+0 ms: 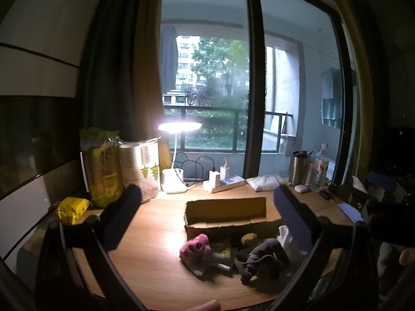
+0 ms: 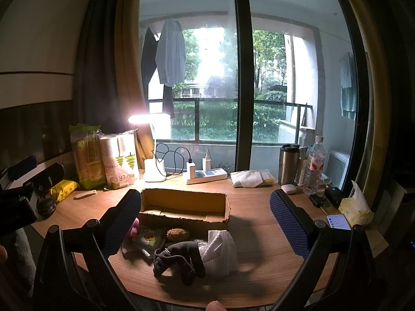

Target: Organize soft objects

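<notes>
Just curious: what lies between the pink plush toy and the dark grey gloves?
A small yellow-printed packet lies between the pink plush toy and the dark grey gloves, clearest in the left wrist view.

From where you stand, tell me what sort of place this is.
Probably a bedroom or dorm desk by a balcony door. A lit desk lamp and power strip sit on the wooden desk, and a shirt hangs drying outside the glass.
</notes>
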Action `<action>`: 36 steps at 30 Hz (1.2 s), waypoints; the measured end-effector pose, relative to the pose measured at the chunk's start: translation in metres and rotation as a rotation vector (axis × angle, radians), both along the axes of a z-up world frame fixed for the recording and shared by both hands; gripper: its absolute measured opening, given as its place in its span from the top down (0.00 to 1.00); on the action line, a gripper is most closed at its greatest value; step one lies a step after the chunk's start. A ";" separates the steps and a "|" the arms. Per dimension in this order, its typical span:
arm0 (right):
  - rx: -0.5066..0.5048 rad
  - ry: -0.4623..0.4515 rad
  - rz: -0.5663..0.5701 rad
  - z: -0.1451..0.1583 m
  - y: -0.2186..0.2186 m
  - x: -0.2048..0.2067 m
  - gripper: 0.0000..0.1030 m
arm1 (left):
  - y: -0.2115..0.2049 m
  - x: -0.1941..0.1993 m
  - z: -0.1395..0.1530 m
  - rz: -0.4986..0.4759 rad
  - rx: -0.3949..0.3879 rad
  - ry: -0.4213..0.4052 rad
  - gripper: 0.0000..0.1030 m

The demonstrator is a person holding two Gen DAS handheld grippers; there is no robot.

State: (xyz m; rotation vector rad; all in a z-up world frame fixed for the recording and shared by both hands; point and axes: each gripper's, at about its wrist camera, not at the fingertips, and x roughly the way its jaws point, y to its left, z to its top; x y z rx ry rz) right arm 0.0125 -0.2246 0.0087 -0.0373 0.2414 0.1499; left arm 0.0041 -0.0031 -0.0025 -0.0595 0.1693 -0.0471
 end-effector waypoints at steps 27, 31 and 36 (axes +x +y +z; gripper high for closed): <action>0.007 0.004 0.001 0.000 -0.002 0.001 0.01 | 0.001 0.003 0.001 -0.020 -0.016 0.020 0.01; 0.007 0.005 0.002 0.000 -0.002 0.000 0.01 | 0.001 0.003 0.001 -0.020 -0.014 0.020 0.00; 0.008 0.004 0.002 -0.001 -0.003 0.001 0.01 | 0.001 0.004 0.001 -0.020 -0.015 0.022 0.01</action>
